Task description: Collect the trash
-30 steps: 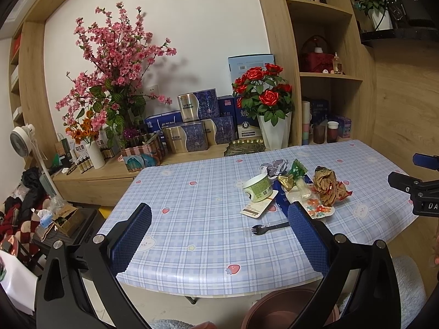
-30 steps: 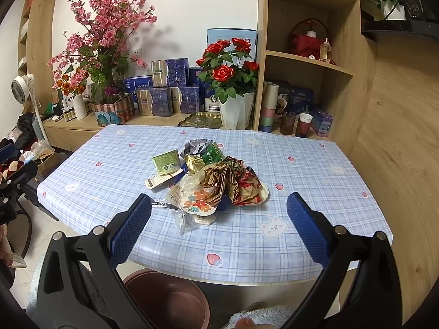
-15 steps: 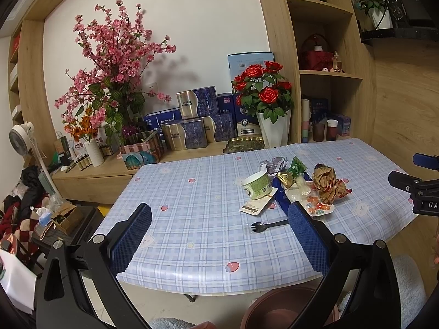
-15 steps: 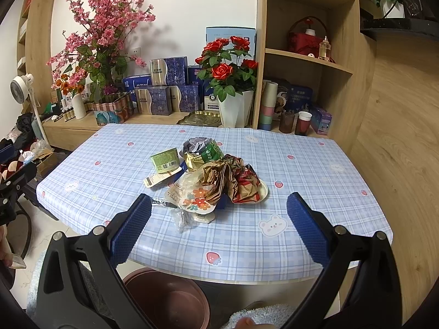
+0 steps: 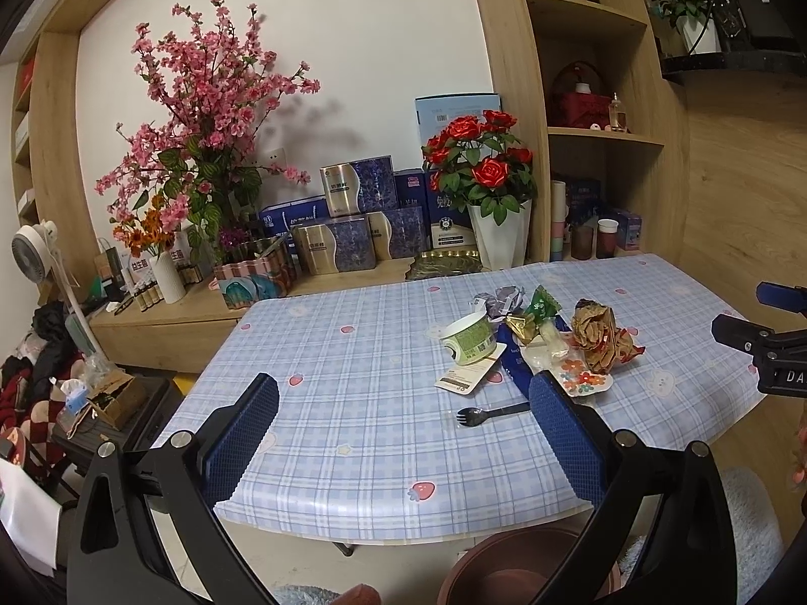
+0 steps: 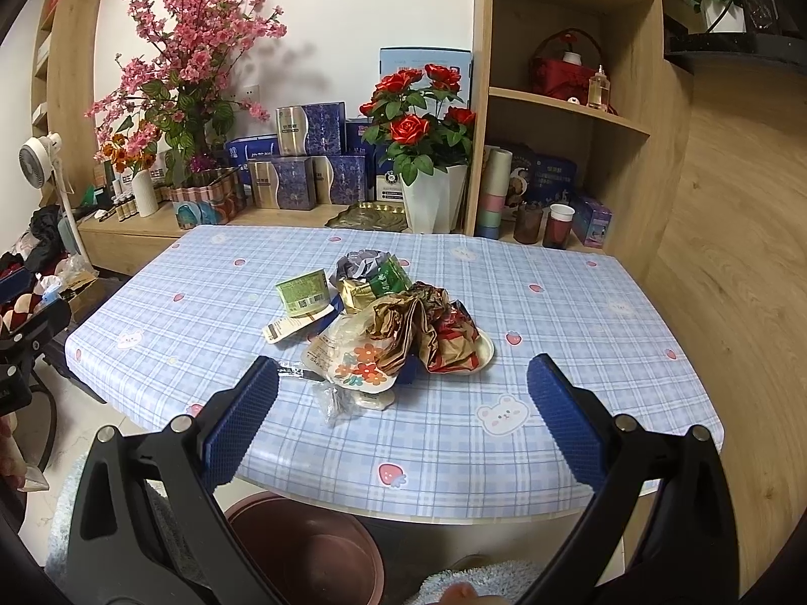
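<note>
None of the trash is picked up yet, as far as the pictures show. It all sits in a heap on the table (image 6: pixel 580 312) with the blue checked cloth. The brown bin (image 6: pixel 307 549) waits on the floor under the near edge of the table, and I cannot see any trash in it. So the whole job looks left to do.

The heap has a green cup (image 6: pixel 302 291) lying on its side, a crumpled brown paper wrapper (image 6: pixel 408 333), a flowery plastic bag (image 6: pixel 353 358) and a black fork (image 5: pixel 492 412). More small wrappers lie behind them.

The right gripper (image 6: pixel 402 421) has its jaws spread wide and holds nothing. The heap lies ahead of it, between the two jaws but farther away, with the flowery bag closest.

The left gripper (image 5: pixel 403 436) is also spread wide and empty. The heap sits ahead and over toward its right jaw. The fork lies just beside that jaw's tip in the picture.
</note>
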`<action>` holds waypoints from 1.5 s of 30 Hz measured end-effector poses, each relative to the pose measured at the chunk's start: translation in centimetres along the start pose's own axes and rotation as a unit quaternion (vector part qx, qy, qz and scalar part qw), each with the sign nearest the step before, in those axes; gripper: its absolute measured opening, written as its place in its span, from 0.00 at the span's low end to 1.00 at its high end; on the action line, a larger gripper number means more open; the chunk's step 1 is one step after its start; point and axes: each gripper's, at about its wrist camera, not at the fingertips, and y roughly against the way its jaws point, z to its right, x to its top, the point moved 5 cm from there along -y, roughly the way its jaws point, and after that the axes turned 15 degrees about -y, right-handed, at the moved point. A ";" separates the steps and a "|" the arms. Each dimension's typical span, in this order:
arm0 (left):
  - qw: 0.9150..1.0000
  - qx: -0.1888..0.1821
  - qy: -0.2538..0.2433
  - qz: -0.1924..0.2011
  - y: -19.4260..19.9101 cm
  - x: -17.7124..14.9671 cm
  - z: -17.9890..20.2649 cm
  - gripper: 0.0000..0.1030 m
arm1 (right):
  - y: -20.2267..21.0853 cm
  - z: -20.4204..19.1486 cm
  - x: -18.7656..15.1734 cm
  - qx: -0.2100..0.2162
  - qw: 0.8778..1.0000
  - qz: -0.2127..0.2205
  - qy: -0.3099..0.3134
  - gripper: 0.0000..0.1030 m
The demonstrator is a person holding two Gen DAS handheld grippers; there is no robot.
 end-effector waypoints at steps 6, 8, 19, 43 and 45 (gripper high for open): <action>1.000 -0.012 -0.004 0.006 -1.1 -0.6 0.7 0.95 | -1.0 0.7 -0.1 -0.009 1.000 0.000 -0.006 0.95; 1.000 -0.002 -0.010 0.005 -1.7 -0.9 1.0 0.95 | -1.6 1.1 -0.4 -0.009 1.000 -0.005 -0.010 0.95; 0.999 -0.033 0.003 -0.015 -5.3 -3.1 1.7 0.95 | -5.0 2.9 -1.5 -0.006 0.999 -0.011 -0.033 0.95; 0.995 -0.054 0.047 -0.063 -13.1 -4.5 1.6 0.95 | -21.8 1.0 2.4 0.020 0.998 -0.040 -0.048 0.95; 0.995 -0.057 0.047 -0.064 -13.5 -4.5 1.8 0.95 | -23.8 1.0 2.0 0.007 0.996 -0.059 -0.063 0.94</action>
